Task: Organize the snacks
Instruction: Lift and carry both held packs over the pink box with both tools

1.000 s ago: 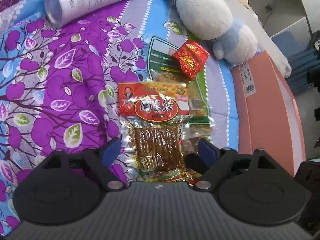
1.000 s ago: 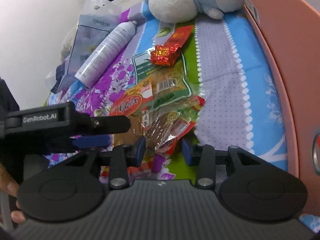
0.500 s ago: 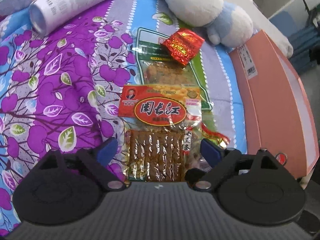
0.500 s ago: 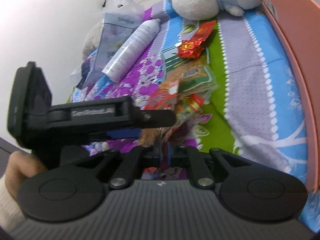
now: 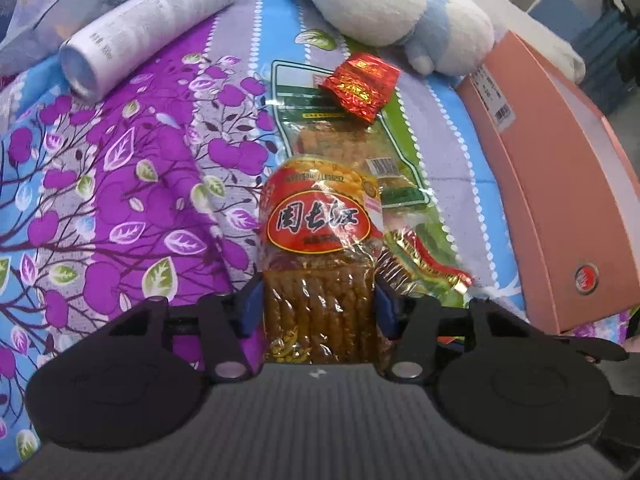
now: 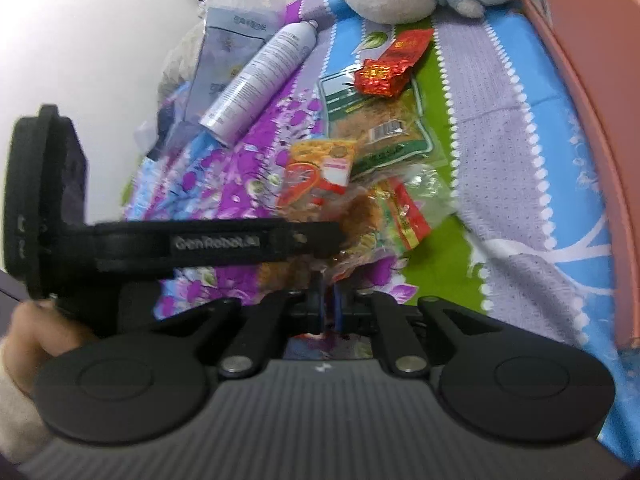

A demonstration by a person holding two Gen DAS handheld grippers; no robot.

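Note:
A red-label packet of brown sticks [image 5: 320, 220] [image 6: 316, 176] lies on the floral sheet [image 5: 120, 200]. My left gripper [image 5: 318, 304] is closing on its lower end, both pads press its sides, and the wrapper bows up. Right of it lies a clear packet with a red-and-gold edge [image 5: 424, 264] [image 6: 408, 216]. My right gripper [image 6: 328, 302] is shut on that packet's crinkled corner, though this view is blurred. The left gripper's finger [image 6: 240, 240] crosses in front of it. Farther off lie a green packet [image 5: 352, 148] [image 6: 380, 132] and, on it, a small red foil packet [image 5: 360, 86] [image 6: 384, 76].
A pink box [image 5: 560, 200] [image 6: 600, 80] borders the sheet on the right. A white and blue plush toy [image 5: 380, 4] lies at the far end. A white spray can [image 5: 148, 28] [image 6: 260, 80] and a plastic bag [image 6: 232, 40] lie far left. A hand [image 6: 24, 328] holds the left gripper.
The left jaws have closed in from wide apart onto the red-label packet, which now bows. The right jaws went from partly open to shut on the wrapper corner.

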